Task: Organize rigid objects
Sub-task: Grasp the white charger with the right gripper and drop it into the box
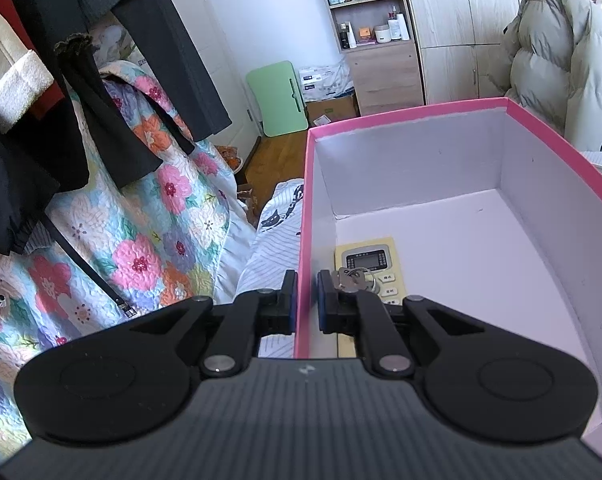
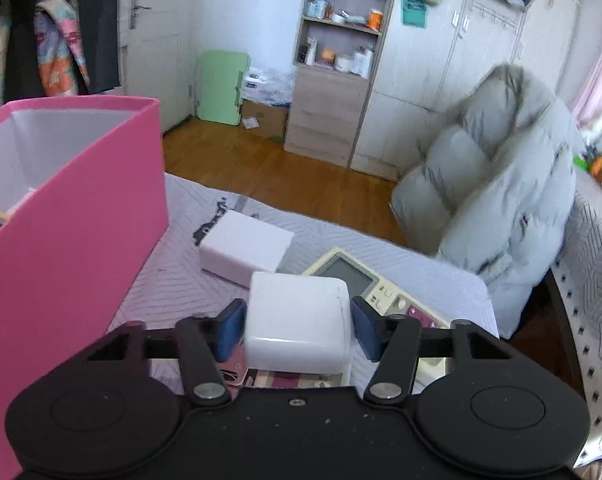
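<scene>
While a grey puffer jacket (image 2: 497,200) slumps at the right of the right wrist view and a tall open shelf unit (image 1: 367,8) of bottles and jars stands at upper centre of the left wrist view, a pink box (image 1: 405,120) with a white interior fills the right half of the left wrist view on a pale striped bedspread (image 2: 173,280). Inside the box, at lower centre of that frame, lies a cream remote control (image 1: 375,256) with a small screen, and on it sits a bunch of keys (image 1: 351,278); the rest of the box floor shows bare. The left tool (image 1: 307,298) straddles the box's near left wall, its blue pads pressed together on that pink wall, one finger outside and one inside. In the right wrist view, the same box occupies the left side. The right tool (image 2: 297,330) sits at lower centre with a white cube-shaped block (image 2: 297,320) between its blue pads, which stand at the block's sides; whether they press it cannot be told. Just beyond lie a second white block (image 2: 245,246) and another remote control (image 2: 365,280), both on the bedspread.
</scene>
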Action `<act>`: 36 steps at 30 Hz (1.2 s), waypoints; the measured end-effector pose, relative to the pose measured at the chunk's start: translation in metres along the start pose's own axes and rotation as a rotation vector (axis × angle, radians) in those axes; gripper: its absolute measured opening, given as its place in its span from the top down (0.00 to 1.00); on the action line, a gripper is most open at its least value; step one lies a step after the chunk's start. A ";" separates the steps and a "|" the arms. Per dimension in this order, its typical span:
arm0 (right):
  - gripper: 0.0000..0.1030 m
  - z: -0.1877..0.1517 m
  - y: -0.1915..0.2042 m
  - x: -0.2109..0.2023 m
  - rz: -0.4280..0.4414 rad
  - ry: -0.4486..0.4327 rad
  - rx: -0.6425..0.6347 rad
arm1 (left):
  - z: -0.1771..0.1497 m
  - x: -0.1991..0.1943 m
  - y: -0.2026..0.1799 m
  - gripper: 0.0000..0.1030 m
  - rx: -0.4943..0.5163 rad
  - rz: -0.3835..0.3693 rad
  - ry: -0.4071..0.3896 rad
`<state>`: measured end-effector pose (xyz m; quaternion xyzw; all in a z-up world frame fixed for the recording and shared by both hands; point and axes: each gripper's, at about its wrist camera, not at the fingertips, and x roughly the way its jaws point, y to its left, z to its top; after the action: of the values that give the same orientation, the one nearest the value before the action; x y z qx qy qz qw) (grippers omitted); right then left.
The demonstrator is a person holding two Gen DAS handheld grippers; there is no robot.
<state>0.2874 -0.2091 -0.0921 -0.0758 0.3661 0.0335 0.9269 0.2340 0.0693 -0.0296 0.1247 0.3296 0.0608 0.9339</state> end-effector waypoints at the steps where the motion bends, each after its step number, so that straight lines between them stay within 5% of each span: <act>1: 0.40 0.000 -0.002 -0.002 0.011 -0.003 0.017 | 0.000 0.000 0.000 0.92 0.000 0.000 0.001; 11: 0.40 0.004 -0.016 -0.049 0.145 -0.125 0.162 | -0.001 -0.001 0.001 0.92 0.003 -0.004 -0.002; 17: 0.40 0.034 0.001 -0.094 0.450 -0.220 0.229 | -0.001 -0.001 0.005 0.93 -0.042 -0.015 -0.012; 20: 0.40 0.049 0.022 -0.091 0.607 -0.170 0.235 | 0.000 -0.001 0.007 0.93 -0.052 -0.019 -0.011; 24: 0.40 0.071 0.063 -0.083 0.692 -0.101 0.129 | 0.000 -0.001 0.006 0.93 -0.052 -0.022 -0.012; 28: 0.40 0.081 0.104 -0.045 0.665 0.055 0.043 | -0.001 -0.002 0.004 0.93 -0.050 -0.026 -0.013; 30: 0.40 0.082 0.116 -0.015 0.631 0.180 0.063 | -0.001 -0.002 0.004 0.93 -0.052 -0.025 -0.011; 36: 0.40 0.083 0.129 0.023 0.608 0.363 0.149 | -0.001 -0.001 0.010 0.93 -0.077 -0.047 -0.014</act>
<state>0.3450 -0.0680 -0.0631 0.0996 0.5317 0.2670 0.7975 0.2323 0.0784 -0.0268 0.0812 0.3235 0.0504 0.9414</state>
